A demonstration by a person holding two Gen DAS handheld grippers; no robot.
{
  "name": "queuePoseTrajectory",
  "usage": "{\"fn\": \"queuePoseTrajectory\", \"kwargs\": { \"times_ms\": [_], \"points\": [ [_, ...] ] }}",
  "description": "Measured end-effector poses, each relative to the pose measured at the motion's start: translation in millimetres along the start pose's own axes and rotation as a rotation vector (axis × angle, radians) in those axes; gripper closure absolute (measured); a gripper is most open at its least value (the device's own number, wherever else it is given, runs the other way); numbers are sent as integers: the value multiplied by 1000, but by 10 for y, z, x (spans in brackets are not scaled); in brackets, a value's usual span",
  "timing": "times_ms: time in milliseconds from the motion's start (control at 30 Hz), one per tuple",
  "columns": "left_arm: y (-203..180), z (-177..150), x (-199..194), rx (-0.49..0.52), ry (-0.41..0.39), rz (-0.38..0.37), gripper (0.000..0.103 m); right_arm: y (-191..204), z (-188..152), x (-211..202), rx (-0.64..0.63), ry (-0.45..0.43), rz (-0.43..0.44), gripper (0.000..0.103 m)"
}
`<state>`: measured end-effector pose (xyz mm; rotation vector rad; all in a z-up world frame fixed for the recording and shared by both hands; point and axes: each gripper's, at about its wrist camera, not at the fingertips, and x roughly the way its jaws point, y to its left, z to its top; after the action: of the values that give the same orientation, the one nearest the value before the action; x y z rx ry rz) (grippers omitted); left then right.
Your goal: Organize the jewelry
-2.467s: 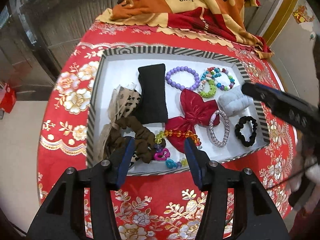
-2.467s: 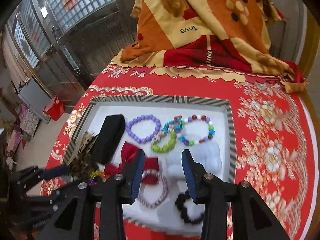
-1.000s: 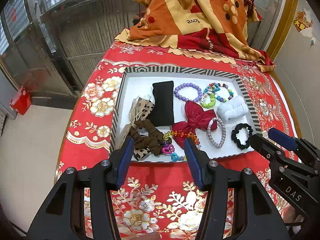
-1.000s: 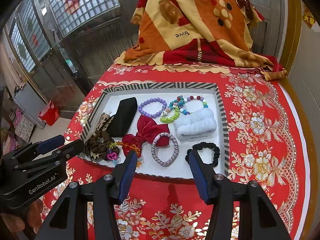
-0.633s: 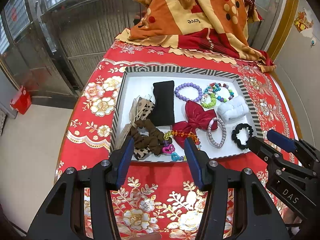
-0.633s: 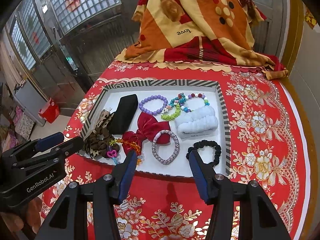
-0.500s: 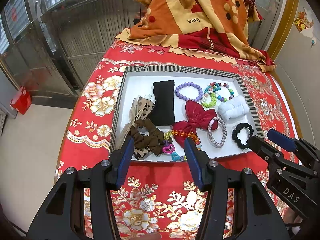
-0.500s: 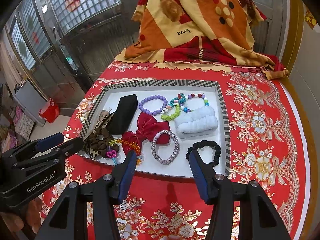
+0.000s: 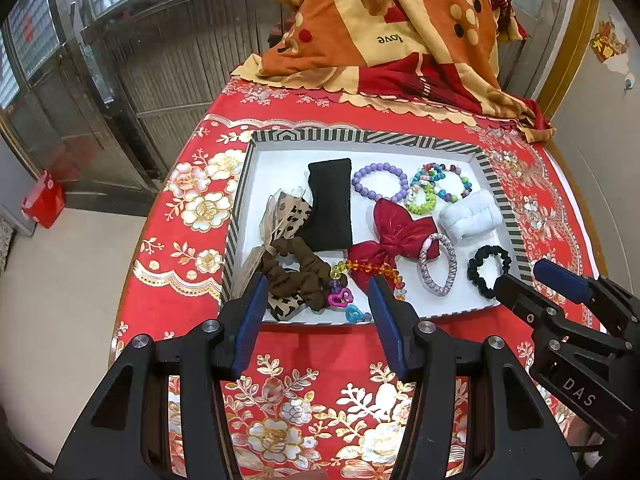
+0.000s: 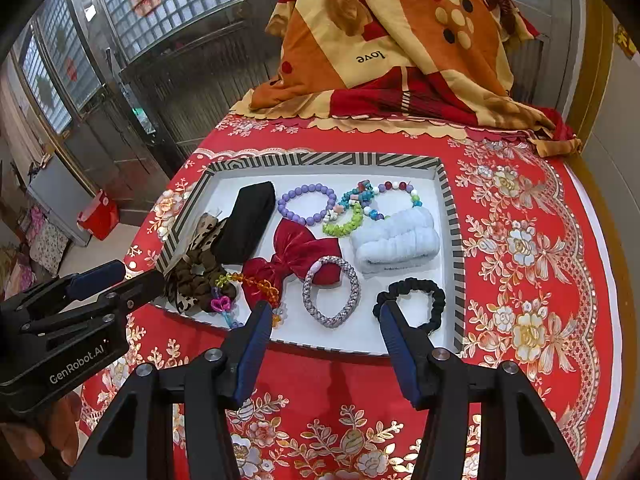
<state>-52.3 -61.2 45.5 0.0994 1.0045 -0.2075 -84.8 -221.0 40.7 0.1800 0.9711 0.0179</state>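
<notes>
A white tray with a striped rim [image 9: 360,136] [image 10: 320,159] lies on the red flowered tablecloth. In it are a purple bead bracelet [image 9: 378,182] [image 10: 307,204], mixed bead bracelets [image 10: 360,204], a black pouch [image 9: 331,204], a red velvet bow [image 9: 394,236] [image 10: 298,258], a silver braided band [image 9: 437,264] [image 10: 331,291], a black scrunchie [image 9: 490,270] [image 10: 412,300], a pale blue fabric roll [image 10: 396,240], a brown scrunchie [image 9: 294,268] and an amber bead chain [image 9: 368,268]. My left gripper [image 9: 318,294] hangs open above the tray's near left edge. My right gripper [image 10: 324,320] hangs open above the near right edge. Neither holds anything.
A folded orange, cream and red blanket [image 9: 384,32] [image 10: 392,40] is piled at the far end of the table. Metal gates and glass-block windows [image 10: 168,8] stand behind. A red bag [image 9: 42,204] sits on the floor to the left. The round table's edge curves off at both sides.
Both grippers have drawn back from over the tray toward its near edge, so the tray looks smaller; over the last second nothing has moved.
</notes>
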Motion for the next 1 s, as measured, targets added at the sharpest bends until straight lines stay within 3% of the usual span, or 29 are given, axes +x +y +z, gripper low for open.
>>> {"fn": "queuePoseTrajectory", "kwargs": {
  "times_ms": [633,1000],
  "points": [
    [27,-4,95,-6,10,5,51,30,31,79,-15,20,2,49],
    [-24,-1,48,34,-43,21,51,-40,-27,78,3,17,-1,49]
  ]
}}
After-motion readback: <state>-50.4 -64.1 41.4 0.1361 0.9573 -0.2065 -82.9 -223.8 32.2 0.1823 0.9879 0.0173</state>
